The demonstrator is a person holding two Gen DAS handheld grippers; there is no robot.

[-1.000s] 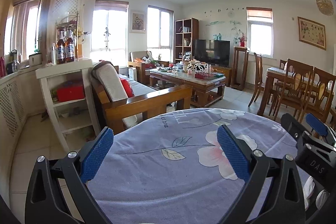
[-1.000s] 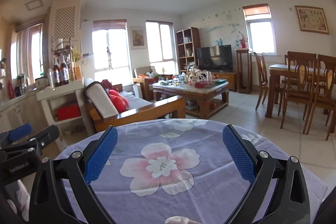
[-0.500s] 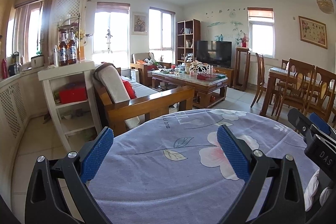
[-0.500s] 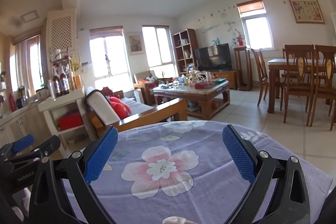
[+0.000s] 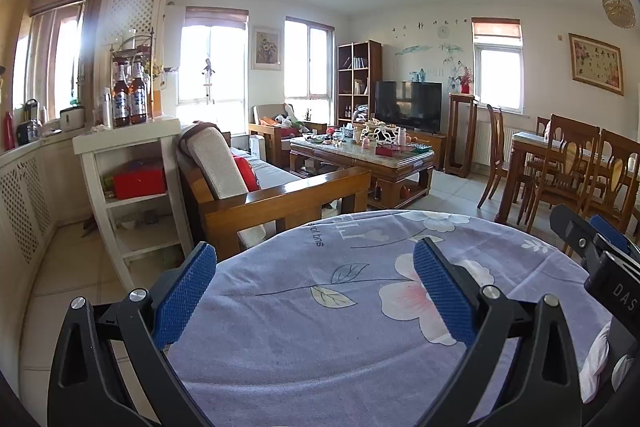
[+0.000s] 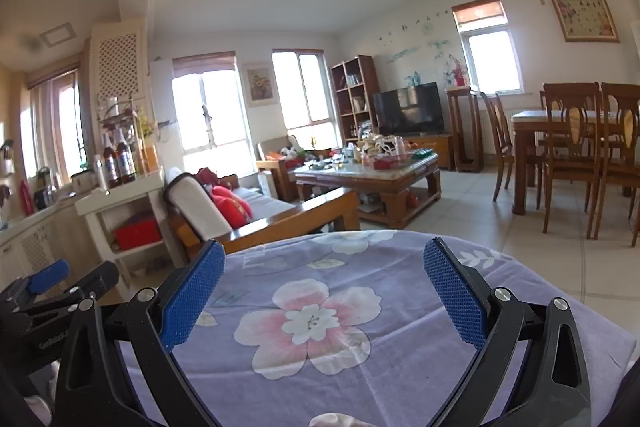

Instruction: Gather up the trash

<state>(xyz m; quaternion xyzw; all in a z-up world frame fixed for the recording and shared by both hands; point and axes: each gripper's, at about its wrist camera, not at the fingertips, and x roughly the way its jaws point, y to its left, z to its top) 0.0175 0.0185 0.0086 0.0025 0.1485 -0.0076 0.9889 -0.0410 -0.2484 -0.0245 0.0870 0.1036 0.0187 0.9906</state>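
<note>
Since no trash shows on the flowered tabletop [image 5: 280,339] beneath either claw, the likely failure is setting off blind and clipping the sofa frame [image 5: 288,199] ahead. Both the left claw [image 5: 316,287] and right claw [image 6: 324,287] hover level, side by side, spread wide and empty.
</note>
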